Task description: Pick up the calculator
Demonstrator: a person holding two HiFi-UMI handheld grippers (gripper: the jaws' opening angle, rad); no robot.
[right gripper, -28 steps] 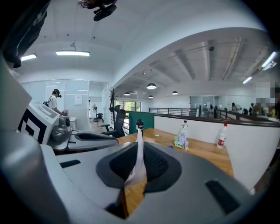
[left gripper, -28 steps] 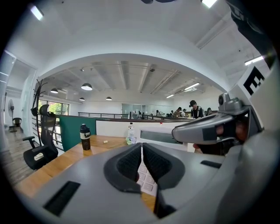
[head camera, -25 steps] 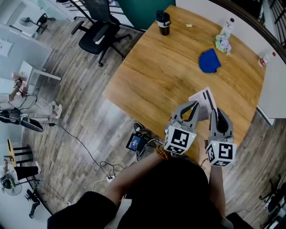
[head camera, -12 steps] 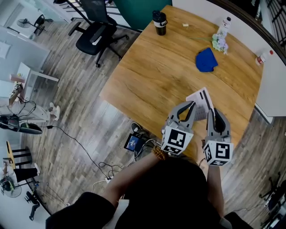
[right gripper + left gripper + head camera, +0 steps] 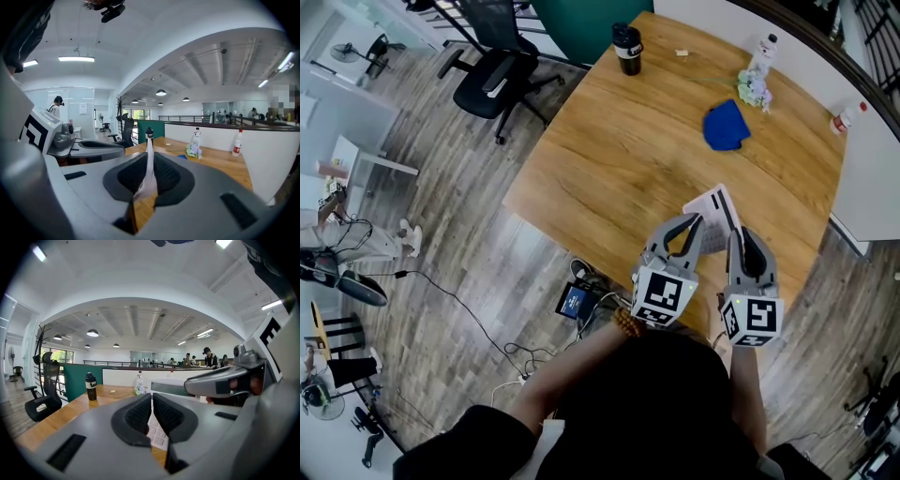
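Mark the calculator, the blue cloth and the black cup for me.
calculator (image 5: 711,206): head view, its white face.
blue cloth (image 5: 725,127): head view, its middle.
black cup (image 5: 628,52): head view, its body.

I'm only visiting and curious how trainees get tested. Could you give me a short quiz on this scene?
1. True or false: the right gripper clamps the calculator between its fingers.
2. Which colour is the cloth on the table? A red, B blue, C green.
3. Fill in: on the floor beside the table stands a black office ___.
Key: 1 true; 2 B; 3 chair.
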